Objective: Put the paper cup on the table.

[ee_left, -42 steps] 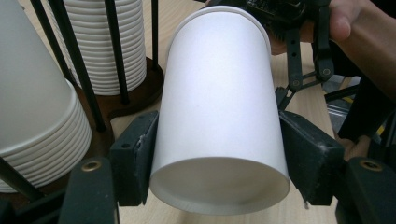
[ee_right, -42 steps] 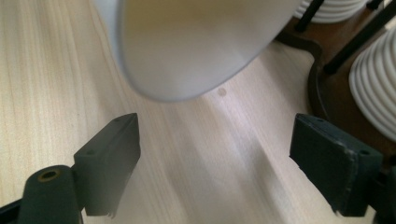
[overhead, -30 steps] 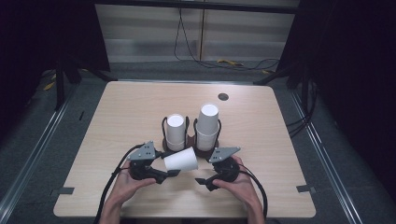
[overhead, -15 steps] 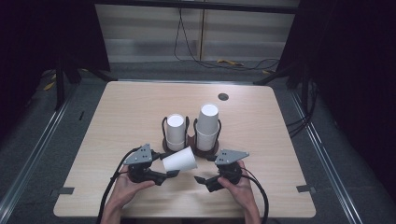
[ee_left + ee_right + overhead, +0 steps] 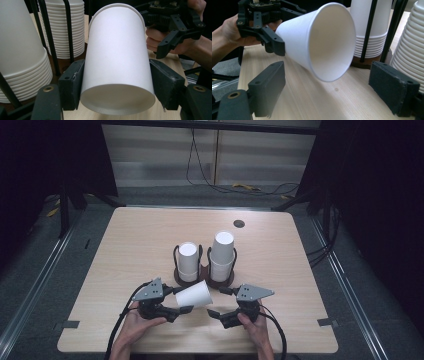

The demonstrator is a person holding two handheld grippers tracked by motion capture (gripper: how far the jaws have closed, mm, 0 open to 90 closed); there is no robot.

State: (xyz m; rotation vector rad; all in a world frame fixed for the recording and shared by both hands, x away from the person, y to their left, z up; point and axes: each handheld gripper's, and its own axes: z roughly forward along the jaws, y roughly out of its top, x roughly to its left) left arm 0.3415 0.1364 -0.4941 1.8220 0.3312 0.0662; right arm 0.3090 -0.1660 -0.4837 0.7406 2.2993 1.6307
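A person's left claw (image 5: 183, 309) pinches a light, easily crushed white paper cup (image 5: 194, 295) sideways above the surface (image 5: 130, 245), near its base, while the right claw (image 5: 216, 306) gapes empty.

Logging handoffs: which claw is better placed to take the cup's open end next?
Right claw: likely, since its jaws are open facing the cup's rim, while the left claw already clamps the base.

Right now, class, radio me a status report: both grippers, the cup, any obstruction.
Left gripper shut on paper cup, held sideways. Right gripper open, mouth-side of cup, not touching. Two cup stacks close behind.
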